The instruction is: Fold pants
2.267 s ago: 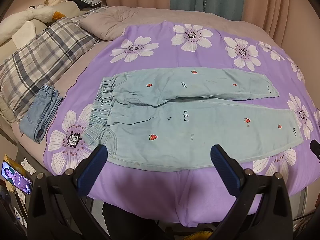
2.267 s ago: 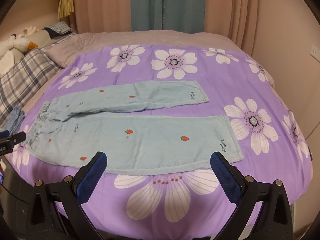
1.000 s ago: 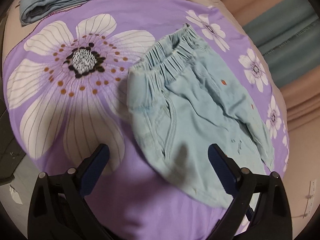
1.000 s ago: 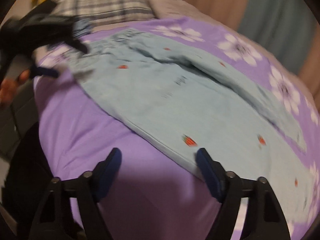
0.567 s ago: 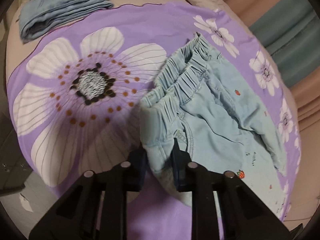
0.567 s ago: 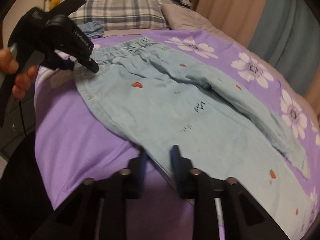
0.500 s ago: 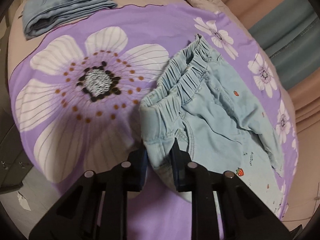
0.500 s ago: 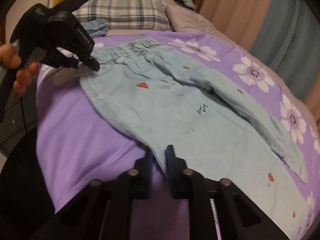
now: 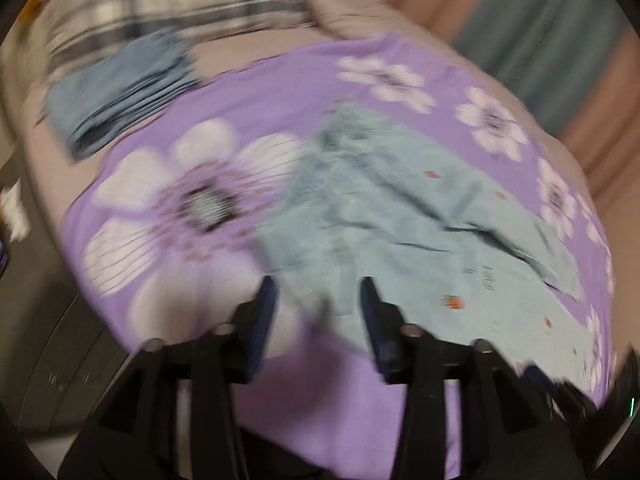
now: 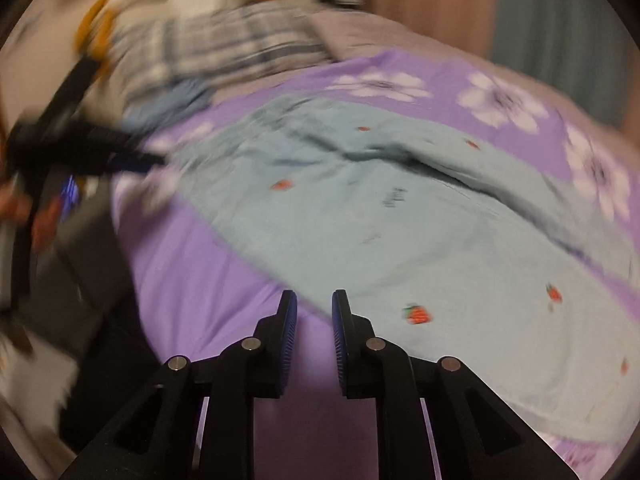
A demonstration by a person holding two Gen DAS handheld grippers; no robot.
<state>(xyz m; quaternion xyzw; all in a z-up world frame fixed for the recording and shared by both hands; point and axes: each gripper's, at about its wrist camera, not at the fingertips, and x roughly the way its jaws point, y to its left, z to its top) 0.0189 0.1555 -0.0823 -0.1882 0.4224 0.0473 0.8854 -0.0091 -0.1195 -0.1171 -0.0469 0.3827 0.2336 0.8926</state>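
Light blue pants (image 9: pixel 400 220) with small strawberries lie spread on a purple flowered bedsheet (image 9: pixel 280 80). Both views are blurred by motion. In the left wrist view my left gripper (image 9: pixel 318 304) has its jaws opening; the near waist corner lies loose between the fingers, and neither pad presses on it. In the right wrist view the pants (image 10: pixel 360 220) run across the bed. My right gripper (image 10: pixel 314 316) is at their near edge, its jaws opening by a narrow gap that shows only purple sheet. The left gripper (image 10: pixel 132 164), held by a hand, appears at the waistband.
A folded stack of darker blue jeans (image 9: pixel 120 96) lies beside the sheet at the back left. A plaid pillow (image 10: pixel 224 44) sits behind it. Curtains (image 9: pixel 540 40) hang beyond the bed. The bed's near edge drops to the floor (image 10: pixel 60 380) on the left.
Half a second ago both grippers were pinched on the pants' near edge. Now both sets of jaws stand apart, the left much wider, and both views have rolled and drawn back.
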